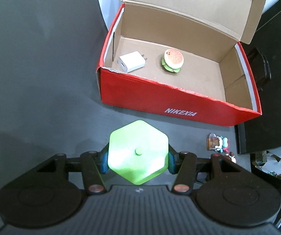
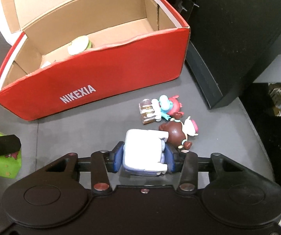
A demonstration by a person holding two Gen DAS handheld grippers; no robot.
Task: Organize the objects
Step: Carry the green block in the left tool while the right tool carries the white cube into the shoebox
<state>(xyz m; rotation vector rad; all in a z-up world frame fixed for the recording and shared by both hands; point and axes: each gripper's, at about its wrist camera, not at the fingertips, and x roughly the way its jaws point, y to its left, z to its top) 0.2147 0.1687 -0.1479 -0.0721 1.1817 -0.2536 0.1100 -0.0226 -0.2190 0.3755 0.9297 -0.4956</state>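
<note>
My left gripper (image 1: 137,161) is shut on a bright green hexagonal box (image 1: 138,152), its blue pads pressed against two sides, just in front of the open red shoe box (image 1: 160,99). Inside that box lie a white charger (image 1: 131,61) and a burger toy (image 1: 173,60). My right gripper (image 2: 144,158) is shut on a white, lavender-edged block toy (image 2: 143,152) on the grey surface. Right beside it lie a brown figure (image 2: 177,133) and a blue-and-pink figure with a clear cup (image 2: 160,107). The green box (image 2: 1,164) also shows at the left edge of the right wrist view.
The red shoe box (image 2: 101,82) stands with its lid folded back, and the right half of its floor is bare. A large black case (image 2: 228,39) borders the grey surface on the right. Paper clutter (image 1: 273,162) lies beyond that edge.
</note>
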